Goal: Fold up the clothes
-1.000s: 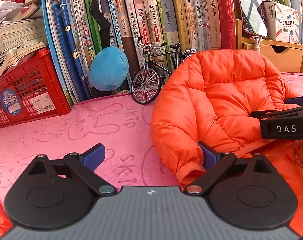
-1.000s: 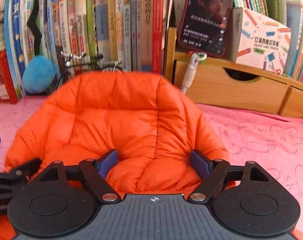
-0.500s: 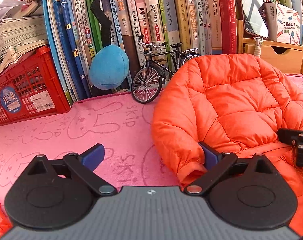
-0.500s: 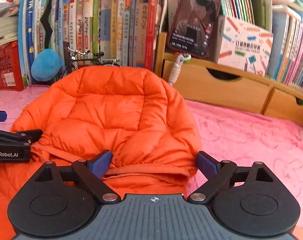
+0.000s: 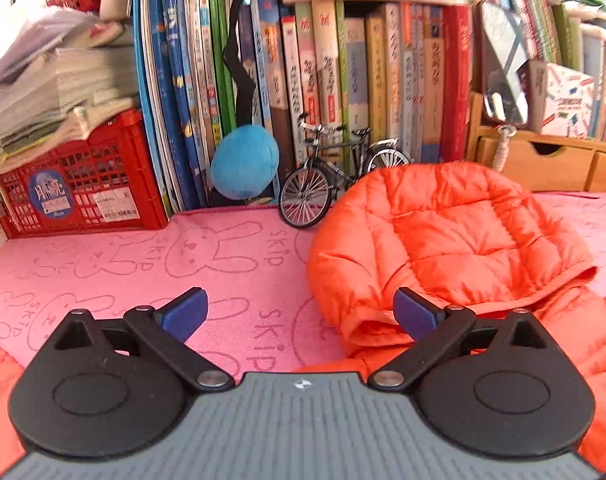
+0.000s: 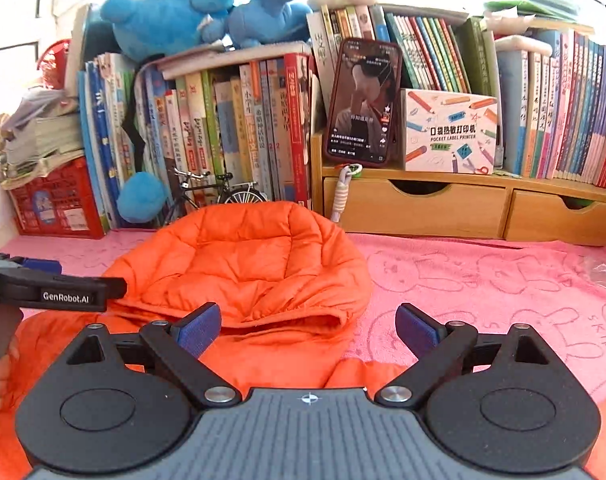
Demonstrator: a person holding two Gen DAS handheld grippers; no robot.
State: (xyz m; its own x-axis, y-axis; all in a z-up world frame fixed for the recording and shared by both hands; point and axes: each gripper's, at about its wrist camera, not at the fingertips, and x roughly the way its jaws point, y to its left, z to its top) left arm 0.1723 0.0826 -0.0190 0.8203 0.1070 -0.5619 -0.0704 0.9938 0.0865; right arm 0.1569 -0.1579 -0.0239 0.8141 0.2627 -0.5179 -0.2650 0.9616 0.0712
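1. On the pink rabbit-print towel (image 6: 483, 280), before the bookshelf (image 6: 243, 120): an orange quilted down jacket (image 6: 243, 264), hood (image 5: 455, 240) puffed and folded.
2. Left gripper (image 5: 301, 314) and right gripper (image 6: 309, 330): both spread wide, empty, above the jacket.

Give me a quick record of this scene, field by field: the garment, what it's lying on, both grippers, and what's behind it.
garment: orange puffer jacket, hood laid flat on top, facing the shelf
surface: pink bunny-print towel
left gripper: open, nothing between the pads, beside the hood
right gripper: open, over the hood's edge, pads not pressing on it
behind jacket: model bicycle, row of books, phone propped on wooden drawer unit
left of scene: red crate
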